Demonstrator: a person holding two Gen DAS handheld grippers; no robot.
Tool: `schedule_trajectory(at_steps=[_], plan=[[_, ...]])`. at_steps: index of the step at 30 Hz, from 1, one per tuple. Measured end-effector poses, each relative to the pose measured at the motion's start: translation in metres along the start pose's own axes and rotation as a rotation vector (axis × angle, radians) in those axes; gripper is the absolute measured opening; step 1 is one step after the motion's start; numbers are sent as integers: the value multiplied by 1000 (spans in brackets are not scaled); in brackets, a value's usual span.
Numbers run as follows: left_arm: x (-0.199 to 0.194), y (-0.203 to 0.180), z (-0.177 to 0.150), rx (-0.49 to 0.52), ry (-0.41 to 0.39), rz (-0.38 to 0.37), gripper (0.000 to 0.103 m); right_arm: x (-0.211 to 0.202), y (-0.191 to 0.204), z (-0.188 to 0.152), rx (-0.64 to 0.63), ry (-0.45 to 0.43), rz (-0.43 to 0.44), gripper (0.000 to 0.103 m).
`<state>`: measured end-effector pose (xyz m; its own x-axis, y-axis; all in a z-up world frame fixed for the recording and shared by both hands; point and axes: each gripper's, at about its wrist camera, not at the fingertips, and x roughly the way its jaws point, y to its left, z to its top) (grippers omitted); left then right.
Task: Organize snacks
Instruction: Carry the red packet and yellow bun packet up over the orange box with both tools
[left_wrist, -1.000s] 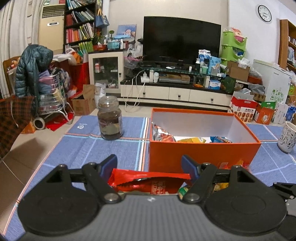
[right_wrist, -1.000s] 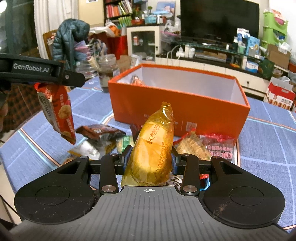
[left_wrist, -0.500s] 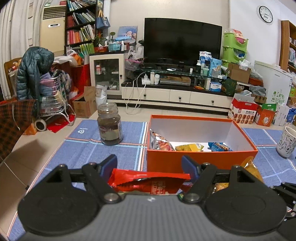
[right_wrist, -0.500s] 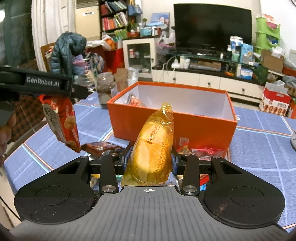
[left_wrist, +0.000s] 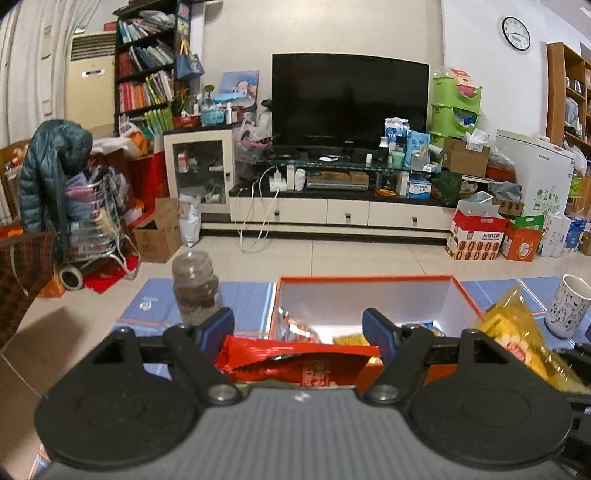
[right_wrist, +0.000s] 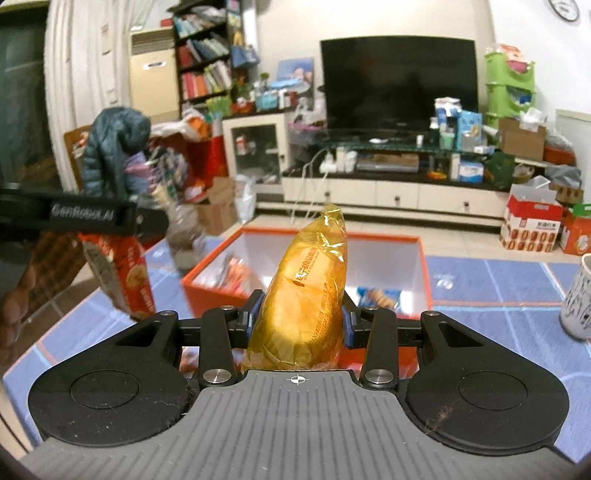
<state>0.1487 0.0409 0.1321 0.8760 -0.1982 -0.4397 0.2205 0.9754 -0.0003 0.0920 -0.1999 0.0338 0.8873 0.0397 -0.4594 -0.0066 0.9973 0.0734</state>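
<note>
The right gripper (right_wrist: 298, 321) pinches a plump bread roll in a clear golden wrapper (right_wrist: 306, 295), which stands upright between its blue pads with brown print down one side. The left gripper (left_wrist: 299, 332) clamps a flat red snack packet (left_wrist: 295, 363) crosswise by its ends; seen from the right wrist, the packet hangs below that gripper and shows printed biscuits. Just beyond both tools an open orange box (left_wrist: 463, 291) with white inner walls holds several wrapped snacks on a blue mat (right_wrist: 491, 280).

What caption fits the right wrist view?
Right gripper holding a yellow bread packet above the orange box.
</note>
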Motion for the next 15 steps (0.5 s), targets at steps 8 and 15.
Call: schedule_trajectory(at_steps=[8, 15], plan=[[36, -16, 20, 2, 6, -12, 74, 35, -30, 30, 52, -19, -41, 25], [70, -22, 22, -29, 28, -10, 74, 70, -47, 33, 75, 6, -64, 25]])
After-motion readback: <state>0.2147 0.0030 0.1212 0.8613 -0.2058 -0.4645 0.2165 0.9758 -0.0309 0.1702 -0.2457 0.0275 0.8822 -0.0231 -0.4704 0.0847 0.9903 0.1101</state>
